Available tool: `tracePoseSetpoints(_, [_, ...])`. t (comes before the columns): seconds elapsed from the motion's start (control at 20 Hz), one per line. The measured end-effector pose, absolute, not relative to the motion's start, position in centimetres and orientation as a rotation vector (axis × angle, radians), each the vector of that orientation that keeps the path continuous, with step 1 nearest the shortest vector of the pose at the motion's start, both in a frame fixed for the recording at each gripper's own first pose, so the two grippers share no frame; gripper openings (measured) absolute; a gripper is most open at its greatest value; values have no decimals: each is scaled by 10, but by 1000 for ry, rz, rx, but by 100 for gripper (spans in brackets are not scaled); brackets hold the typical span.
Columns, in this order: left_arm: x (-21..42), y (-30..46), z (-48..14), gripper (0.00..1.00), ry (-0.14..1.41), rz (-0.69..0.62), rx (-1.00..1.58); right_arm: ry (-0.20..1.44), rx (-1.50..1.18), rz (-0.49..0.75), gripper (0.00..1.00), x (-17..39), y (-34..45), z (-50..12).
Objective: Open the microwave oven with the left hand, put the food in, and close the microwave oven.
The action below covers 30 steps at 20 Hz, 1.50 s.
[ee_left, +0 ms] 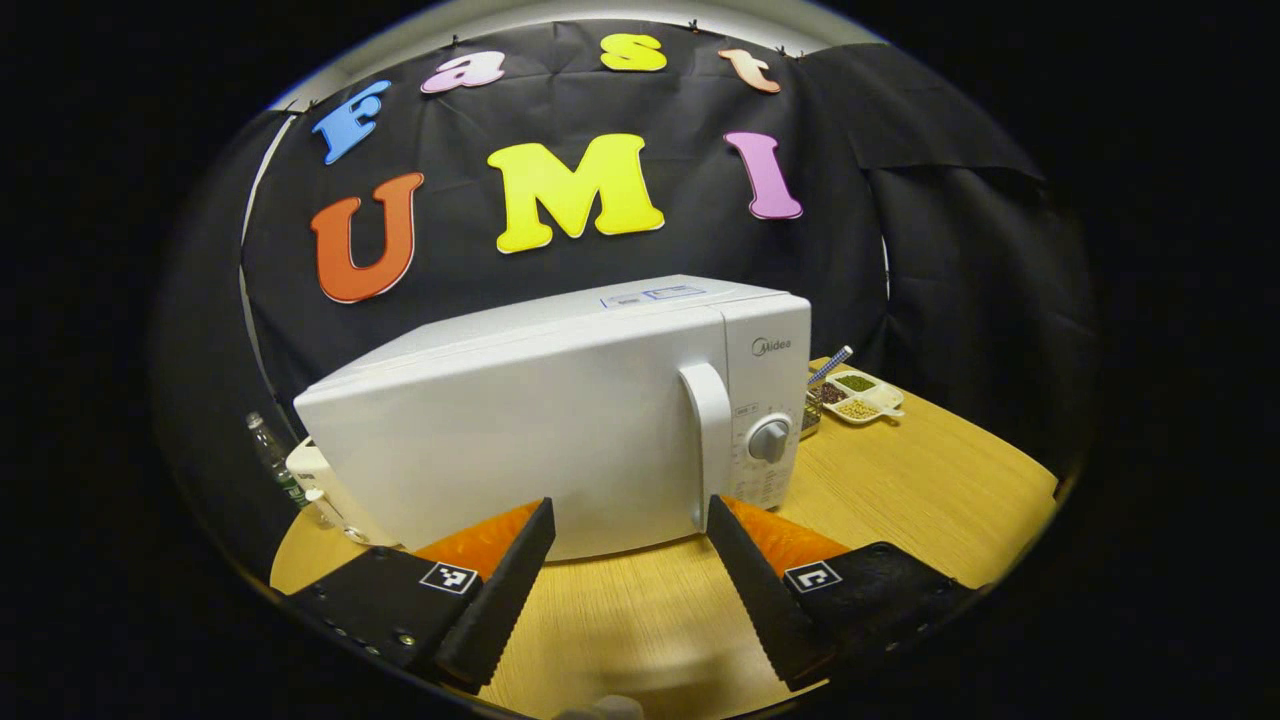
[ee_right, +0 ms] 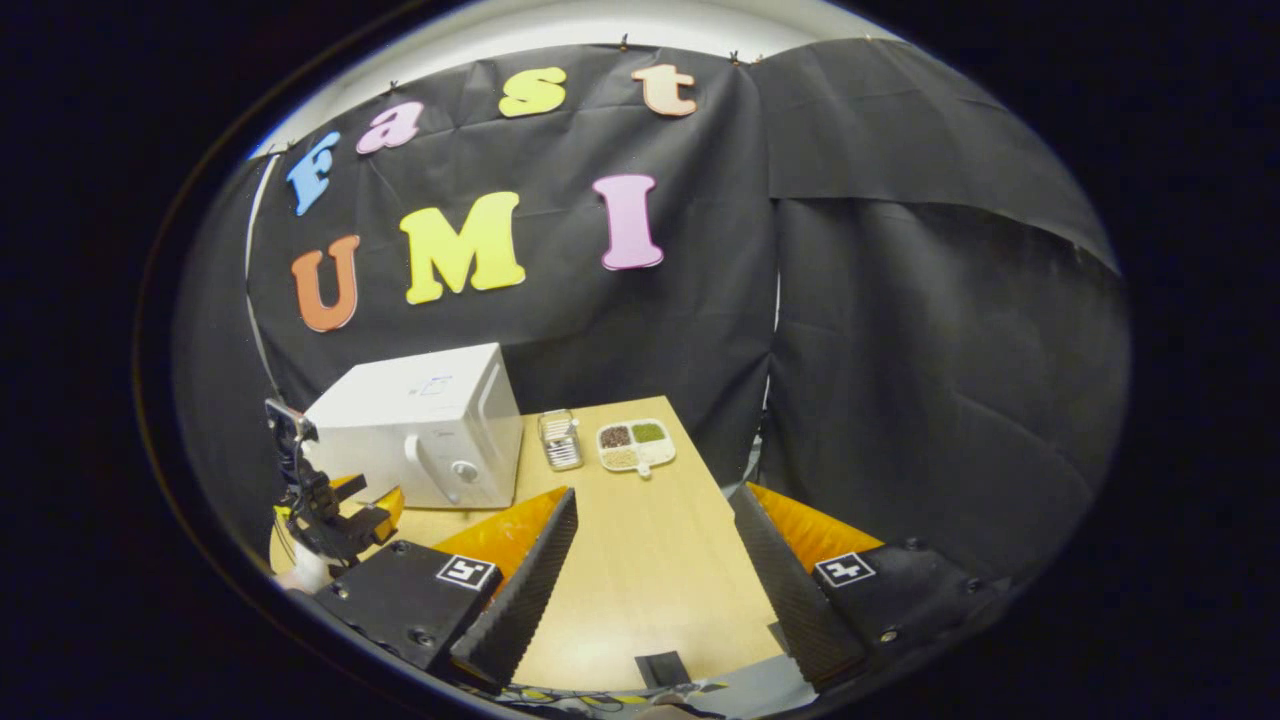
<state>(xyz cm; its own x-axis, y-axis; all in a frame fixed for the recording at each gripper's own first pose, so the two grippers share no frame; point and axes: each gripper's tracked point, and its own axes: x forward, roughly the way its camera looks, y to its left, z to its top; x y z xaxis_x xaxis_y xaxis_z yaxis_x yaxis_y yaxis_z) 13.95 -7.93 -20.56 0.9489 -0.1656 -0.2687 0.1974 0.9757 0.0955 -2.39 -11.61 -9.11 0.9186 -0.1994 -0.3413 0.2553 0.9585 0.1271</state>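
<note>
The rigid white microwave [ee_left: 560, 420] looks heavy enough to stay put; take its vertical door handle [ee_left: 712, 440], just ahead of the spread, empty left tool [ee_left: 630, 560].

Lighting: even, from overhead; a soft glare is seen on the wooden surface [ee_left: 640, 630]. Shadows: faint. Focus: sharp throughout. Distortion: strong fisheye bending is noted toward the edges.

Black cloth wall [ee_right: 900, 330], wooden table [ee_right: 650, 560]
</note>
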Motion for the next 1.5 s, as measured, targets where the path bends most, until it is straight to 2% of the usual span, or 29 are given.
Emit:
tracePoseSetpoints(0.1, [111, -80, -172, 95, 210, -207, 99, 313, 171, -211, 100, -28, -98, -84])
tracePoseSetpoints(0.15, [95, -75, -157, 95, 194, -199, 97, 298, 169, -197, 91, -30, -87, -80])
tracePoseSetpoints(0.2, [79, -67, -142, 95, 178, -196, 85, 285, 167, -182, 100, -32, -76, -74])
tracePoseSetpoints(0.3, [45, -52, -110, 95, 140, -191, 47, 250, 166, -144, 100, -36, -53, -62])
tracePoseSetpoints(0.35, [30, -40, -96, 95, 125, -170, 37, 230, 165, -122, 91, -37, -40, -55])
tracePoseSetpoints(0.4, [16, -26, -83, 95, 113, -136, 26, 216, 161, -108, 100, -37, -30, -51])
tracePoseSetpoints(0.45, [4, -13, -70, 95, 105, -114, 13, 197, 157, -92, 100, -37, -19, -45])
tracePoseSetpoints(0.5, [-8, -5, -57, 95, 91, -105, 1, 176, 152, -80, 91, -36, -9, -39])
tracePoseSetpoints(0.55, [-18, 3, -44, 95, 76, -97, -6, 155, 149, -70, 100, -35, 0, -33])
tracePoseSetpoints(0.6, [-28, 14, -32, 95, 63, -79, -6, 139, 148, -61, 91, -35, 9, -27])
tracePoseSetpoints(0.65, [-38, 27, -18, 95, 47, -59, -2, 124, 149, -46, 100, -34, 19, -23])
tracePoseSetpoints(0.75, [-49, 44, 4, 95, 16, -20, 9, 98, 149, -20, 100, -36, 37, -13])
tracePoseSetpoints(0.8, [-54, 51, 13, 95, 10, -1, 24, 83, 150, -13, 91, -37, 42, -7])
tracePoseSetpoints(0.85, [-56, 59, 21, 95, 5, 19, 39, 71, 151, -7, 91, -37, 48, -2])
tracePoseSetpoints(0.9, [-58, 61, 28, 95, -3, 22, 41, 60, 152, 0, 100, -38, 51, 3])
tracePoseSetpoints(1.05, [-60, 59, 46, 95, -32, 19, 19, 26, 156, 8, 100, -43, 57, 16])
tracePoseSetpoints(1.1, [-62, 58, 48, 95, -35, 16, 7, 22, 148, 2, 90, -44, 56, 17])
tracePoseSetpoints(1.15, [-62, 55, 51, 95, -43, 10, -11, 22, 142, -5, 90, -46, 53, 16])
tracePoseSetpoints(1.2, [-63, 52, 53, 95, -44, 2, -24, 22, 139, -9, 100, -48, 51, 18])
tracePoseSetpoints(1.25, [-63, 51, 56, 95, -50, -3, -25, 24, 138, -12, 90, -49, 50, 18])
tracePoseSetpoints(1.3, [-64, 51, 58, 95, -56, -4, -19, 25, 138, -16, 90, -50, 49, 18])
tracePoseSetpoints(1.35, [-63, 51, 59, 95, -62, -8, -13, 20, 136, -18, 100, -52, 48, 21])
tracePoseSetpoints(1.4, [-64, 50, 60, 95, -68, -9, -9, 18, 134, -21, 100, -53, 47, 23])
tracePoseSetpoints(1.45, [-64, 50, 62, 95, -73, -11, -10, 11, 131, -21, 90, -55, 46, 26])
tracePoseSetpoints(1.5, [-63, 49, 64, 95, -70, -15, -10, 8, 130, -23, 90, -56, 46, 28])
